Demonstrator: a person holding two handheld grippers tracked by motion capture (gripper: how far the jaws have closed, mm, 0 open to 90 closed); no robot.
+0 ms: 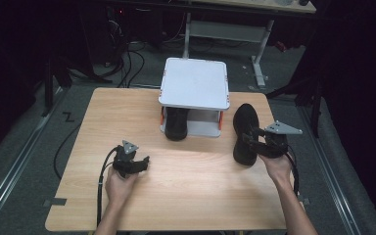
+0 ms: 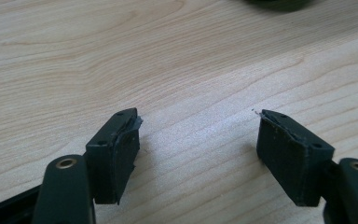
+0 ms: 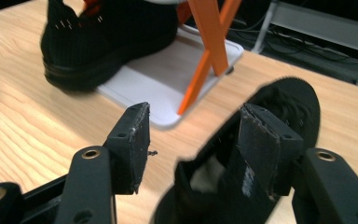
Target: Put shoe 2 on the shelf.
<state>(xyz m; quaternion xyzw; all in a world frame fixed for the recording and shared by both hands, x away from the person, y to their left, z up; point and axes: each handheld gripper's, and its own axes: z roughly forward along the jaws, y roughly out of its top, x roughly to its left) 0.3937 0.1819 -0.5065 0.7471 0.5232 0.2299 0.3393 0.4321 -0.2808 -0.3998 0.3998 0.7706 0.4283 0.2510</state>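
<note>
With its jaws spread around the heel collar of the loose black shoe (image 1: pixel 245 133), the right gripper (image 1: pixel 255 139) seems poised to grasp it for the two-tier shoe rack (image 1: pixel 194 83), while the left gripper (image 1: pixel 144 163) waits open and empty over the table (image 1: pixel 191 196).

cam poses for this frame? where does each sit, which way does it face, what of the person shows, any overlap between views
High view: above the person's side, facing forward and down on the table; both forearms, left hand-held gripper, right hand-held gripper.
Left gripper view: on the left hand-held gripper, facing bare tabletop; open jaws.
Right gripper view: on the right hand-held gripper, facing the loose shoe and rack; open jaws.
Shared: high and right gripper views show both shoes and the rack.
</note>
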